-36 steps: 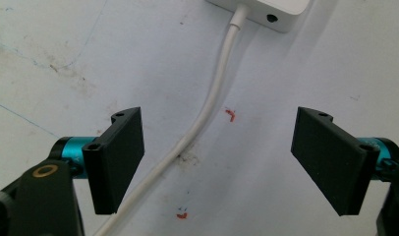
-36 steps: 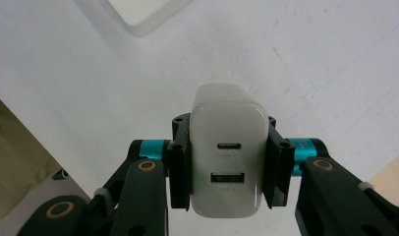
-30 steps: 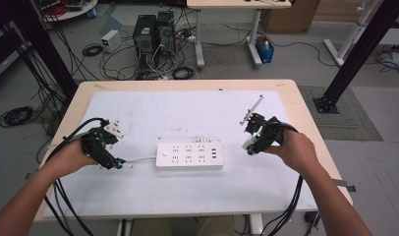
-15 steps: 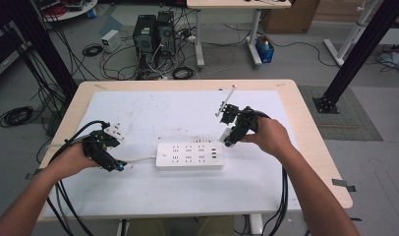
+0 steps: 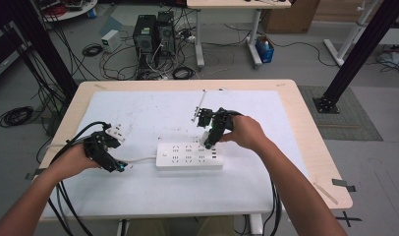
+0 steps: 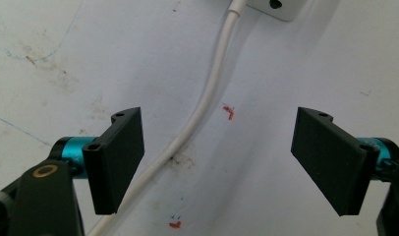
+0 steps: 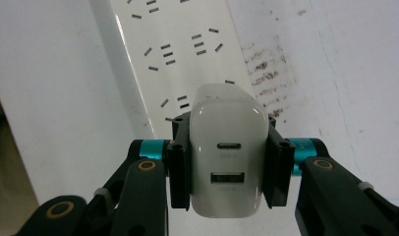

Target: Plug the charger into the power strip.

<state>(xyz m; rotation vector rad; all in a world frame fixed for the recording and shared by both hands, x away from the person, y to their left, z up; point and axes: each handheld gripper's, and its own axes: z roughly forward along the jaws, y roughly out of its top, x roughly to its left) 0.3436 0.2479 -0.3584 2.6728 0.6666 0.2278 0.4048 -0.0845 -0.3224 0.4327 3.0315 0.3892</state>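
Observation:
A white power strip lies flat in the middle of the white mat, its white cord running left. My right gripper is shut on a white USB charger, gripping its two sides, with the port face towards the camera. The charger hangs just above the strip's right end, over the sockets. My left gripper rests low at the strip's left, open. Its jaws straddle the cord without touching it. A corner of the strip shows at the top of the left gripper view.
The mat covers most of a light wooden table. Black cables trail from both grippers over the near edge. On the floor beyond the far edge stand computer towers and loose wiring.
My right gripper has carried the charger leftward and nearer, from the right part of the mat to just above the strip's right end. The left gripper has stayed put.

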